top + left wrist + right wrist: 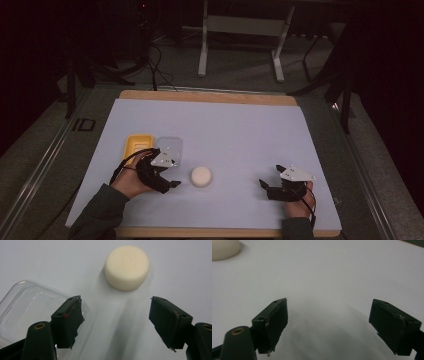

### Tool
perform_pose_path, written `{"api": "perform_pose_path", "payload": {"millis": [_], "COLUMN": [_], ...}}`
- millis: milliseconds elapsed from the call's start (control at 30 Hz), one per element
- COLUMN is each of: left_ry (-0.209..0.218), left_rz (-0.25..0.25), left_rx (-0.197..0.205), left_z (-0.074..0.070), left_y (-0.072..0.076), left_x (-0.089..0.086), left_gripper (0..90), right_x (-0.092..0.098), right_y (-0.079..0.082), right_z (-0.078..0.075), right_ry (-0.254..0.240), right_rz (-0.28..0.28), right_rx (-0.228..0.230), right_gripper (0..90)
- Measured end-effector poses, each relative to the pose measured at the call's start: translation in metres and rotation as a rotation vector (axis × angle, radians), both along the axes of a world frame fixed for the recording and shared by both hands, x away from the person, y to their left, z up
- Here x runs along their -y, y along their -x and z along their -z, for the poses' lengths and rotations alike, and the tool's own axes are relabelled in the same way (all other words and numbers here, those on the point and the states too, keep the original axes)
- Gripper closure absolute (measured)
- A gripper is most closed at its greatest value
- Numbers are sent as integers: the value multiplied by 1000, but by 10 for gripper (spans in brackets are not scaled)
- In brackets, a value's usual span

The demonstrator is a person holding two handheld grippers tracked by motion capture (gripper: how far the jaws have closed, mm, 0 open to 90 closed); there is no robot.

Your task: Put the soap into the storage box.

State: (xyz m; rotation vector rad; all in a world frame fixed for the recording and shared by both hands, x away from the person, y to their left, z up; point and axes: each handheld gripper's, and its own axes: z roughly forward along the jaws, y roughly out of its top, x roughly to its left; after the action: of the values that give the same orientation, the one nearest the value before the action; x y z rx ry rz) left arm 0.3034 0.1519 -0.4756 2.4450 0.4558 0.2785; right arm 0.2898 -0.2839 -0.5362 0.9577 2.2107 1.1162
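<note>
A cream round puck [201,176] lies on the white sheet, a little right of my left gripper [172,184]. In the left gripper view the puck [127,267] sits just ahead of the left gripper [115,302], whose jaws stand apart with nothing between them. A clear plastic tub [30,305] lies under its left jaw. That clear tub [170,146] rests beside a yellow tub [136,146]. My right gripper [265,184] rests near the front right, jaws apart over bare sheet [329,302]. The puck [223,248] shows at that view's top left corner.
The white sheet [225,125] covers a wooden table whose far edge [200,96] shows beyond it. Metal rails run along both sides. Dark floor, cables and a white stand's legs [240,45] lie behind the table.
</note>
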Motion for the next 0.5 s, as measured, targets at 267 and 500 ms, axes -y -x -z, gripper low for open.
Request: {"api": "perform_pose_path", "payload": {"millis": [267, 500], "left_ry": [-9, -42], "left_rz": [27, 45], "left_rx": [-18, -21], "left_z": [0, 1], "left_y": [-5, -9], "left_x": [7, 15], "left_gripper": [242, 207], "right_x": [0, 0], "right_y": [0, 0], "right_z": [0, 0], "right_ry": [2, 1], "right_rz": [-3, -4], "right_rx": [-1, -2], "right_gripper": [152, 152]}}
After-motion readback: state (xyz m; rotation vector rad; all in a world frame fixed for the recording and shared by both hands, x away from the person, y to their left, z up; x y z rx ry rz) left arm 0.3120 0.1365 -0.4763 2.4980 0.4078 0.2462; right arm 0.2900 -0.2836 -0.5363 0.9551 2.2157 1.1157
